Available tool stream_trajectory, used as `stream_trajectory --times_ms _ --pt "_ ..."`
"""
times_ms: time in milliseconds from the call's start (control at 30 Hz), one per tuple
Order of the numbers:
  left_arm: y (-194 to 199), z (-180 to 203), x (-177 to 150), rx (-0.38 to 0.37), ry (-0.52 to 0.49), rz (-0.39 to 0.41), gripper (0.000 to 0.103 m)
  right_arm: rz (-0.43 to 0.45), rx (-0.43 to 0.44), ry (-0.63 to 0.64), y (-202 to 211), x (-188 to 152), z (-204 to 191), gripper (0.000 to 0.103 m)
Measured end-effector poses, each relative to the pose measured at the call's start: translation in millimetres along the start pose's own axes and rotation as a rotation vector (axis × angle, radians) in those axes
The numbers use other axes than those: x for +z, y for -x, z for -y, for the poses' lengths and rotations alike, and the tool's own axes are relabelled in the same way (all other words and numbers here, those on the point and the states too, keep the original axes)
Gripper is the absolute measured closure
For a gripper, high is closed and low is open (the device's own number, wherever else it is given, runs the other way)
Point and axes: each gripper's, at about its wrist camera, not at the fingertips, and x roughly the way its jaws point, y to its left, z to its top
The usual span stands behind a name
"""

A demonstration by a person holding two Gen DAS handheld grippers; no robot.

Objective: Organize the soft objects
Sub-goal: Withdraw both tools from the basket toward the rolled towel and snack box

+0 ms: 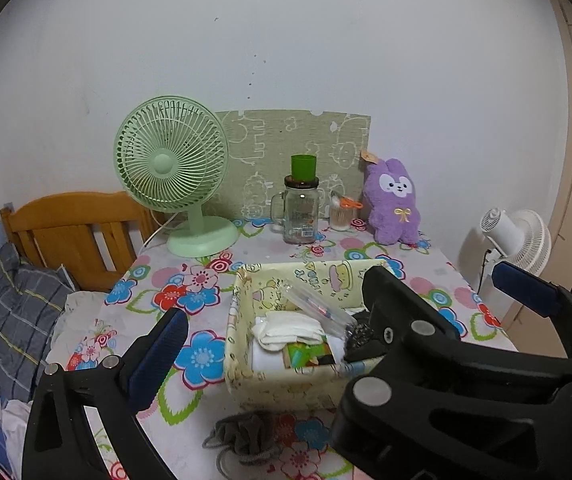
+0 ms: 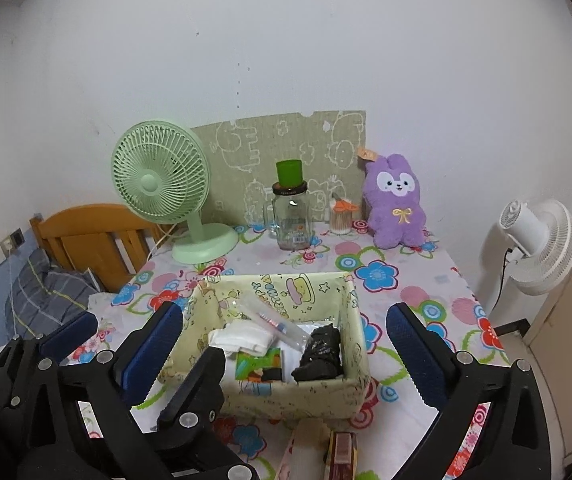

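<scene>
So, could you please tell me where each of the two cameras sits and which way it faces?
Left wrist: sits on the left tongs, above the table's near edge, looking toward the wall over the yellow fabric box; its own blue-padded fingers and the right tongs' black frame show.
Right wrist: sits on the right tongs, slightly further right, facing the same way; its own open fingers and the left tongs at lower left show.
Shared: the box, green fan, glass jar, purple plush.
</scene>
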Motion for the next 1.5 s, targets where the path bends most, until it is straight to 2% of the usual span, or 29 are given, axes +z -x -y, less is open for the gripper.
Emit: stream_trajectory --times_ms 333,833,1033,1500 --pt "24 6 -14 -0.019 -0.013 0.015 0.000 0.023 -0.033 0.032 32 -13 -1 0.000" --pt "40 16 -44 -0.035 -0.019 0.013 0.000 0.024 -0.035 0.054 53 -43 1 0.000" --pt "38 17 -54 -0.028 -0.014 0.009 0.000 0.021 -0.039 0.042 52 -54 5 0.000" --pt "16 24 -92 -0.062 -0.021 -0.066 0.000 -0.033 -0.069 0.030 35 -91 16 0.000"
